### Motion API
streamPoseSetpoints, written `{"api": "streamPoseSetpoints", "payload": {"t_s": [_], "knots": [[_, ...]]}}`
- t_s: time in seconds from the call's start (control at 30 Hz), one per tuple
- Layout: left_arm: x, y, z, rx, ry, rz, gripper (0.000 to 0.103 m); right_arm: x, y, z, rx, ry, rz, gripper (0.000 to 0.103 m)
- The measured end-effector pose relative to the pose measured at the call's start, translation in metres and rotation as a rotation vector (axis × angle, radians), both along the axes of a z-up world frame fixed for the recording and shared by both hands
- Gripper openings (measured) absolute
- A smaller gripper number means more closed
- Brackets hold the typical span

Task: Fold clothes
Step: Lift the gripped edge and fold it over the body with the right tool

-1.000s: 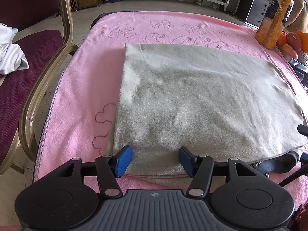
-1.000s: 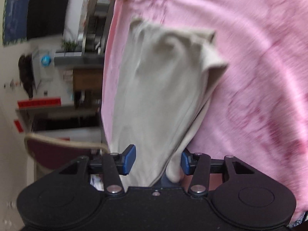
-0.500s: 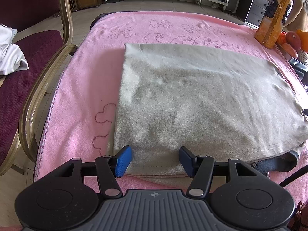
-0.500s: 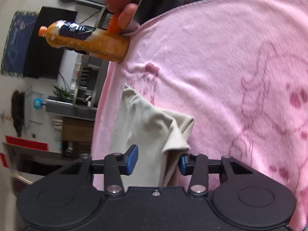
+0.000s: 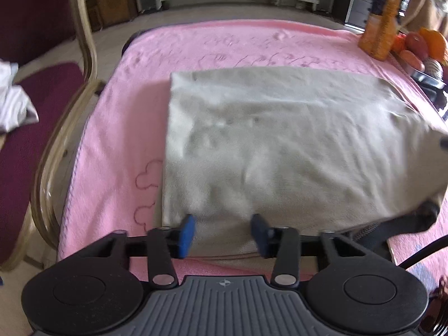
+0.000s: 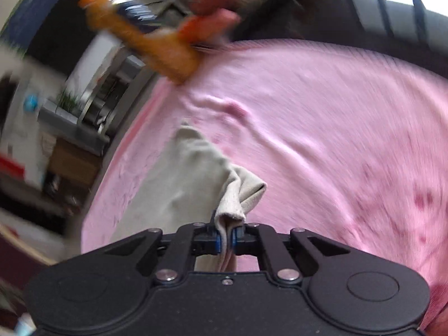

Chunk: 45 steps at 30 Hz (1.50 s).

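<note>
No legible writing on the blurred bottle (image 5: 382, 19); right gripper (image 6: 225, 239), apart a second ago, is now closing, clamped on the shirt (image 5: 268, 145) corner mid-frame, lifted off the pink towel (image 5: 117, 145), while left gripper (image 5: 224, 233) is closing astride the near hem, bottom centre, unpinched.

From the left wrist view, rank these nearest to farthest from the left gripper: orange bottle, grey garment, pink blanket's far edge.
1. grey garment, between the left gripper fingers
2. pink blanket's far edge, straight ahead
3. orange bottle, far right corner
</note>
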<state>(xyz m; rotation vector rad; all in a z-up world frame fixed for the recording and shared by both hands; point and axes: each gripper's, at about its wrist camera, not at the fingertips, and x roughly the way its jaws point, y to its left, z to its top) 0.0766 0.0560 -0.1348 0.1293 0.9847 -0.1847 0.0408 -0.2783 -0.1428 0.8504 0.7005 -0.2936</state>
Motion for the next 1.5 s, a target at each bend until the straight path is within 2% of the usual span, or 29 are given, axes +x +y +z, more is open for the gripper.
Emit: {"api": "streamPoseSetpoints", "payload": {"t_s": [0.13,0.2,0.33,0.47,0.57,0.63,0.7,0.77,0.83,0.93,1.17,1.33,1.37,1.43,1.5], "knots": [[-0.012,0.012,0.028,-0.027,-0.055,0.003,0.040,0.018,0.043,0.053,-0.258,-0.027,0.133,0.006],[-0.017,0.028,0.046,-0.054,-0.067,0.033,0.044,0.026,0.069,0.079,-0.406,-0.040,0.210,0.006],[-0.024,0.069,0.066,-0.114,-0.084,0.120,0.044,0.035,0.139,0.119,-0.712,-0.110,0.406,0.006],[-0.030,0.109,0.064,-0.150,-0.072,0.237,0.044,0.031,0.223,0.121,-0.967,-0.224,0.661,0.006],[-0.026,0.129,0.058,-0.164,-0.047,0.315,0.043,0.023,0.285,0.096,-1.095,-0.281,0.876,0.006],[-0.023,0.136,0.054,-0.175,-0.027,0.340,0.043,0.021,0.316,0.075,-1.098,-0.279,1.010,0.006],[-0.019,0.141,0.051,-0.187,-0.006,0.358,0.043,0.024,0.340,0.053,-1.086,-0.235,1.112,0.006],[-0.016,0.145,0.047,-0.197,0.013,0.373,0.043,0.027,0.353,0.036,-1.081,-0.190,1.170,0.006],[-0.015,0.145,0.045,-0.202,0.023,0.374,0.043,0.032,0.355,0.030,-1.051,-0.156,1.174,0.006],[-0.013,0.143,0.044,-0.202,0.026,0.371,0.043,0.033,0.354,0.036,-1.022,-0.154,1.154,0.006],[-0.014,0.144,0.044,-0.200,0.007,0.379,0.043,0.024,0.348,0.044,-0.994,-0.210,1.122,0.006],[-0.012,0.145,0.043,-0.205,0.005,0.383,0.043,0.026,0.357,0.037,-1.000,-0.196,1.174,0.006],[-0.012,0.145,0.043,-0.208,0.002,0.383,0.043,0.025,0.357,0.037,-0.987,-0.185,1.205,0.009],[-0.013,0.144,0.044,-0.210,-0.006,0.382,0.043,0.025,0.350,0.047,-0.879,-0.155,1.291,0.014],[-0.015,0.141,0.047,-0.208,-0.027,0.362,0.042,0.023,0.331,0.071,-0.784,-0.160,1.290,0.016]]}}
